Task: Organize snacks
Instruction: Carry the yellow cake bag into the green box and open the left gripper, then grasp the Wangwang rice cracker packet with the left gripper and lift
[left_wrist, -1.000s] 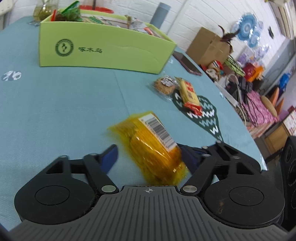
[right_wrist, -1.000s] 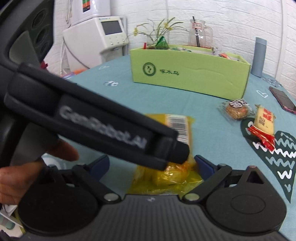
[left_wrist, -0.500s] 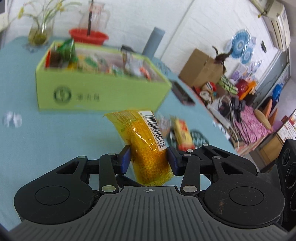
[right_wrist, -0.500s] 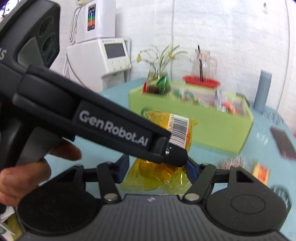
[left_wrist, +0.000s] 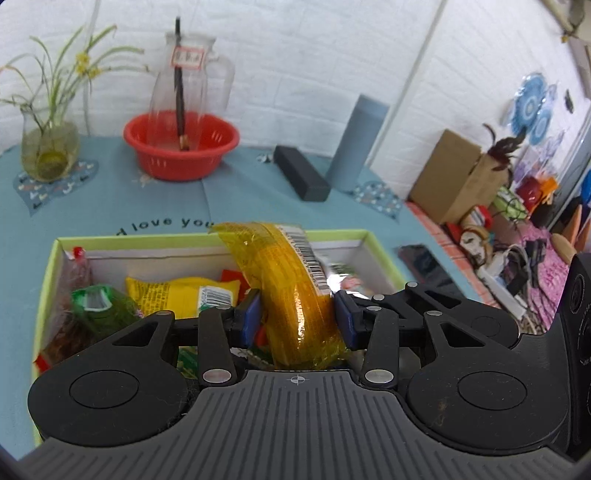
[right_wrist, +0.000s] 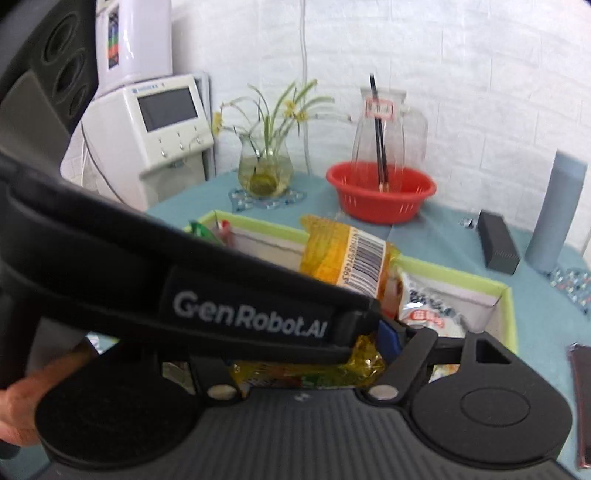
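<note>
My left gripper (left_wrist: 297, 319) is shut on a yellow snack packet (left_wrist: 291, 291) with a barcode and holds it above the open green snack box (left_wrist: 207, 238). The box holds several snacks, among them a yellow bag (left_wrist: 181, 295) and a green packet (left_wrist: 99, 308). In the right wrist view the same yellow packet (right_wrist: 343, 254) sits between my right gripper's fingers, which look closed on it (right_wrist: 314, 350); the left gripper's black body (right_wrist: 184, 295) crosses in front and hides the left finger. A white snack bag (right_wrist: 432, 310) lies in the box (right_wrist: 506, 295).
Behind the box stand a red basket (left_wrist: 181, 146) with a glass jug (left_wrist: 188, 85), a plant vase (left_wrist: 48, 147), a grey bottle (left_wrist: 356, 144) and a black case (left_wrist: 301, 177). A phone (left_wrist: 421, 260) lies right of the box. A white machine (right_wrist: 155, 129) stands off the table's left.
The yellow packet was lying on the table; both grippers closed on it, lifted it and carried it forward over the open green box.
</note>
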